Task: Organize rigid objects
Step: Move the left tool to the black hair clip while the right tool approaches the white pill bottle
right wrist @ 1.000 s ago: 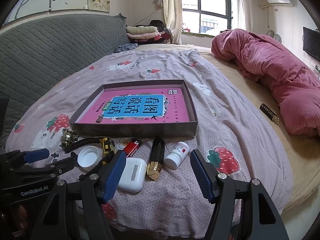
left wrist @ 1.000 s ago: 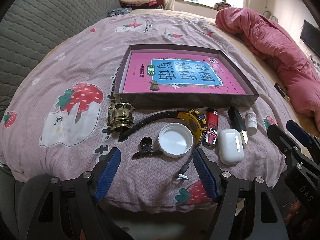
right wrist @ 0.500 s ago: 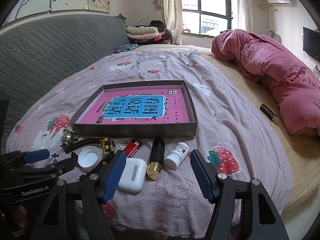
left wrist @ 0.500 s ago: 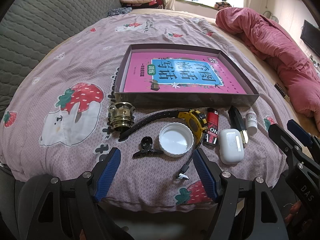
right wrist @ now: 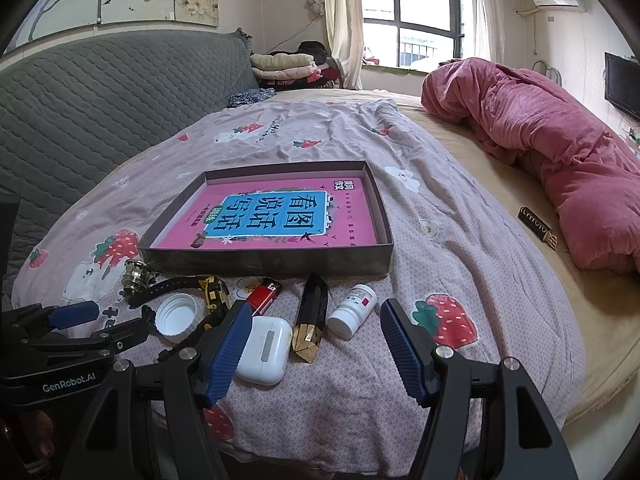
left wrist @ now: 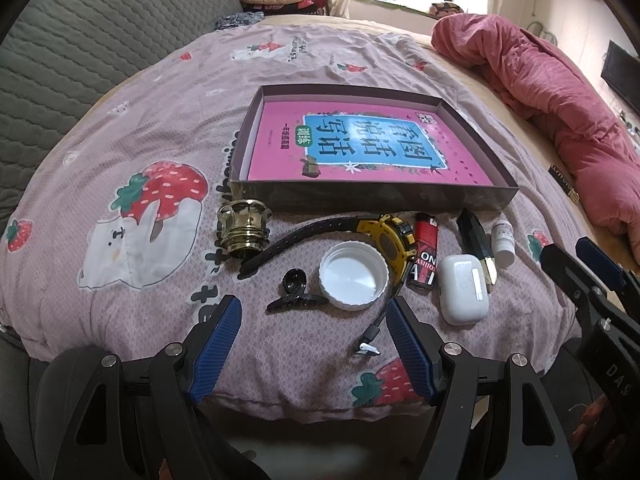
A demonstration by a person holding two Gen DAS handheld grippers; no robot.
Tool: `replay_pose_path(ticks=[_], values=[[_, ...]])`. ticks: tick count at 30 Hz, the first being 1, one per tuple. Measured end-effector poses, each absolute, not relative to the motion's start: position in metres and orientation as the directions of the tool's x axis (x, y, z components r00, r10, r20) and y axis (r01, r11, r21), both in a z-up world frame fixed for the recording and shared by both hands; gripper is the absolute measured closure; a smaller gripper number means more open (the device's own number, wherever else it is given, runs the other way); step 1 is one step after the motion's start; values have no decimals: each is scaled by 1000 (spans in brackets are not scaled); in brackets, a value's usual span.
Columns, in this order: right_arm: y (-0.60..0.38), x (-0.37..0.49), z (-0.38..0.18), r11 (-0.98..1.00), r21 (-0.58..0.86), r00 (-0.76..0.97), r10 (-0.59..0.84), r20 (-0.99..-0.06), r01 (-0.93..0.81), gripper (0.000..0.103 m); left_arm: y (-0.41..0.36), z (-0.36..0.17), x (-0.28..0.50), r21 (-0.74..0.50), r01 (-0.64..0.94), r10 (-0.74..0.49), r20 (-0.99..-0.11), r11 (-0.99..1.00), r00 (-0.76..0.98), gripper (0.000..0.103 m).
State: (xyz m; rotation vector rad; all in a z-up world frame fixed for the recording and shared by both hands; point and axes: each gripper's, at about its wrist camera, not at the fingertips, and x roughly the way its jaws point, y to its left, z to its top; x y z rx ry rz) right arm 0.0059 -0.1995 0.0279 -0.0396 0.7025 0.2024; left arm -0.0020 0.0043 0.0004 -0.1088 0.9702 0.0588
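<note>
You are facing a bed with a shallow tray point(left wrist: 372, 200) on the strawberry-print cover; a pink and blue book lies flat inside it. Every small item sits in a row just in front of the tray's near wall, between that wall and your two grippers.

From the left of the tray's near wall: a brass cap point(left wrist: 243, 232) stands near the left corner. Next, a black and yellow watch point(left wrist: 384, 236) lies with its strap running left to right along the wall. In front of the watch sit a black hair clip point(left wrist: 294, 292) and an upturned white lid point(left wrist: 354, 276). Then come a red lighter point(left wrist: 425, 250), a white earbud case point(left wrist: 463, 288), a black and gold lipstick point(right wrist: 313, 316) and, furthest right, a small white pill bottle point(right wrist: 352, 310) on its side. The lighter, lipstick and bottle all point their long axes roughly toward the tray.

Your left gripper point(left wrist: 312, 340) is spread wide and empty, hovering nearest the lid and hair clip. Your right gripper point(right wrist: 312, 344) is also spread wide and empty, with the earbud case and lipstick lying between its fingers and the bottle just ahead. Nothing appears to be in the tray yet besides the book, so either hand likely starts with whatever lies directly ahead.
</note>
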Motion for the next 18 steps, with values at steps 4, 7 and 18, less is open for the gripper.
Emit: replay_pose_path(ticks=[4,7,18], values=[[-203,7,27,981,39,742,169,-649,-189,37,9,-1,-3,-65,-113,9,-830,991,558,27],[-205,8,27,982,46,741,171,-649,-186,37,12,-2,-3,-68,-121,10,-835,990,550,27],[-210,8,27,984,54,744,165,-647,-171,37,27,-9,-3,-82,-147,6,-855,986,518,27]])
